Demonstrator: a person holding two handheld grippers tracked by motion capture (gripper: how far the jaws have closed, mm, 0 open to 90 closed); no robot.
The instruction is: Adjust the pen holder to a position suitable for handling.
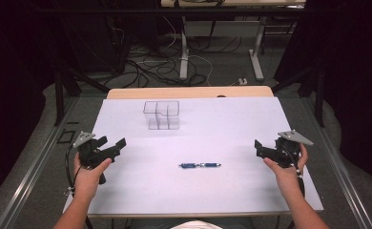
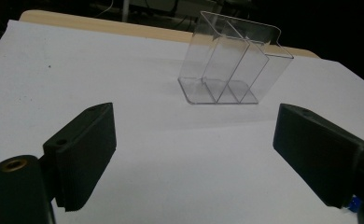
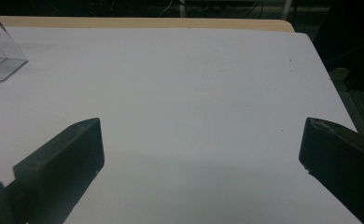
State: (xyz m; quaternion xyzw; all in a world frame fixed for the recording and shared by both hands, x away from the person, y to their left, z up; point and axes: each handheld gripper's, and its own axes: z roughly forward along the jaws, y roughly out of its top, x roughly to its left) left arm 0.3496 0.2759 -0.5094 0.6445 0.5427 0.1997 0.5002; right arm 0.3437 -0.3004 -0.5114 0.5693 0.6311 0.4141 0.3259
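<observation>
Pen (image 1: pixel 200 165): blue, lying flat, mid-table, front of centre, between grippers, touching neither. Likely light, stiff, smooth; prone to roll; best pinched across barrel at middle. Clear divided holder (image 1: pixel 161 115) upright, farther back, apart from pen. Left gripper (image 1: pixel 112 145), right gripper (image 1: pixel 259 149): jaws spread wide, nothing held. White table (image 1: pixel 232 119).

The high view looks forward and down over the whole white desk (image 1: pixel 212 138) from above the person's side. Both gripper views sit low and close, facing its far edge; all three share the clear organizer (image 1: pixel 161 115).
</observation>
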